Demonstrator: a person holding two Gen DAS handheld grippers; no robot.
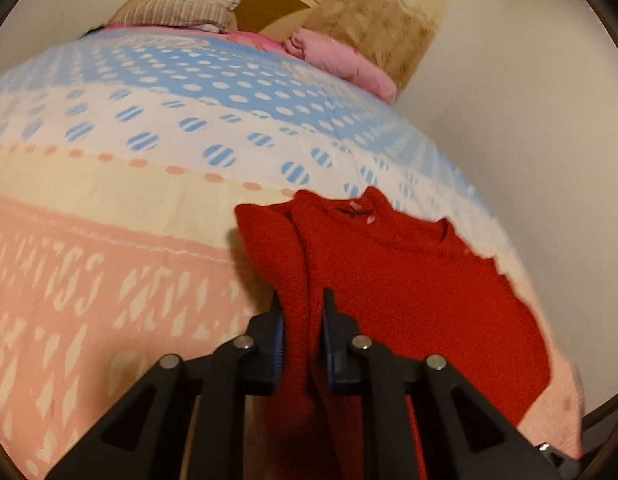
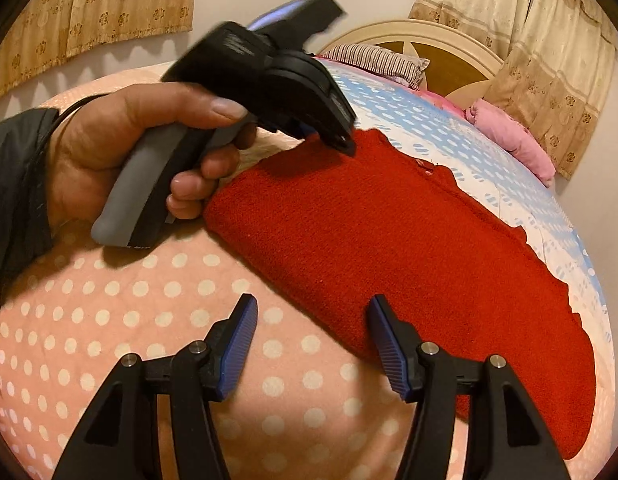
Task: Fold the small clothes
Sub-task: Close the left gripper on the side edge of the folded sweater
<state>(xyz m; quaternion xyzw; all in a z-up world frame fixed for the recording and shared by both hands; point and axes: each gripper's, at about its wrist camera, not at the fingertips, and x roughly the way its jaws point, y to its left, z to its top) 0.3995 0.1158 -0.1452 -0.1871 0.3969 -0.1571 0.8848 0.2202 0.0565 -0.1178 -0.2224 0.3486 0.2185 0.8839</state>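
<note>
On the bed: left tool clamped on red sweater edge for folding; right tool apart, poised at hem.

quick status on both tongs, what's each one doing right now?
Left tongs: shut on a raised fold of the red sweater.
Right tongs: open, holding nothing, poised at the sweater's near edge above the dotted bedspread.

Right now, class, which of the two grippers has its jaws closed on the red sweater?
The left gripper: it pinches a fold of the red sweater. The right gripper is open, pads clear.
</note>
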